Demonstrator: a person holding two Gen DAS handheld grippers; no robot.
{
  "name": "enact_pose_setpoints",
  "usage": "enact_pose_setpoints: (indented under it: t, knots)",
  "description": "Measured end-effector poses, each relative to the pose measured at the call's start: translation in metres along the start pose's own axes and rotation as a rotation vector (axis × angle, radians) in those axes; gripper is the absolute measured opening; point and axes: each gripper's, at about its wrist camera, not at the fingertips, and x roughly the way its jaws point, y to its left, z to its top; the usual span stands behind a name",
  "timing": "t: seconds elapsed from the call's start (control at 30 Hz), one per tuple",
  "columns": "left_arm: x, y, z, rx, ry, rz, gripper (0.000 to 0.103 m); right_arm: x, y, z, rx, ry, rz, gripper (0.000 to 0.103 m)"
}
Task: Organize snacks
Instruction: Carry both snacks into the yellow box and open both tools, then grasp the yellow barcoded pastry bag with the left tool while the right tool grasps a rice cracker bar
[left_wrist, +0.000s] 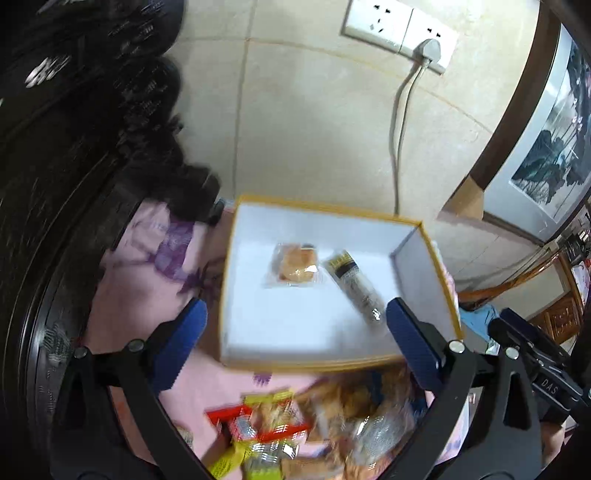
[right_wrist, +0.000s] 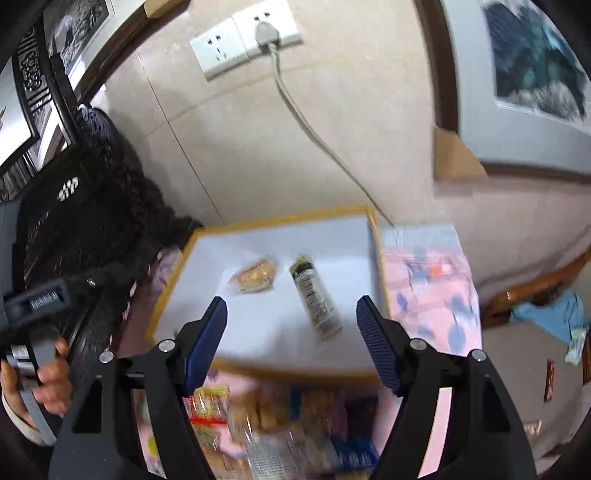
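A white box with a yellow rim lies open on a pink flowered cloth. Inside it are a clear-wrapped golden pastry and a long clear snack tube with a dark cap. A blurred pile of wrapped snacks lies on the cloth in front of the box. My left gripper is open and empty over the box's near edge. My right gripper is open and empty over the same edge.
A wall with sockets and a plugged cable stands behind the box. A dark carved chair is at the left. A framed picture and a cardboard piece are at the right.
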Motion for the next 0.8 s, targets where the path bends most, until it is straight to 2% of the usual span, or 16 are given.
enact_pose_setpoints:
  t: [0.23, 0.33, 0.37, 0.4, 0.43, 0.5, 0.63, 0.8]
  knots:
    - [-0.024, 0.018, -0.093, 0.026, 0.083, 0.01, 0.099, -0.026, -0.022, -0.111, 0.025, 0.13, 0.005, 0.073]
    - [-0.031, 0.018, -0.131, 0.059, 0.151, 0.008, 0.099, -0.022, -0.02, -0.156, 0.021, 0.213, 0.014, 0.067]
    - [-0.033, 0.017, -0.146, 0.07, 0.177, 0.013, 0.099, -0.021, -0.018, -0.166, 0.018, 0.229, 0.022, 0.059]
    - [-0.034, 0.016, -0.154, 0.077, 0.189, 0.019, 0.099, -0.016, -0.016, -0.179, 0.005, 0.252, 0.025, 0.055]
    - [-0.035, 0.015, -0.162, 0.087, 0.203, 0.025, 0.099, -0.014, -0.014, -0.187, -0.006, 0.265, 0.018, 0.054]
    - [-0.038, 0.014, -0.179, 0.093, 0.24, 0.03, 0.099, -0.007, -0.01, -0.2, -0.015, 0.282, 0.029, 0.047]
    - [-0.051, 0.015, -0.195, 0.081, 0.252, 0.019, 0.099, 0.008, -0.008, -0.213, -0.044, 0.306, 0.012, 0.046]
    - [-0.062, 0.017, -0.198, 0.087, 0.235, 0.045, 0.099, 0.022, -0.011, -0.217, -0.079, 0.323, -0.021, 0.045]
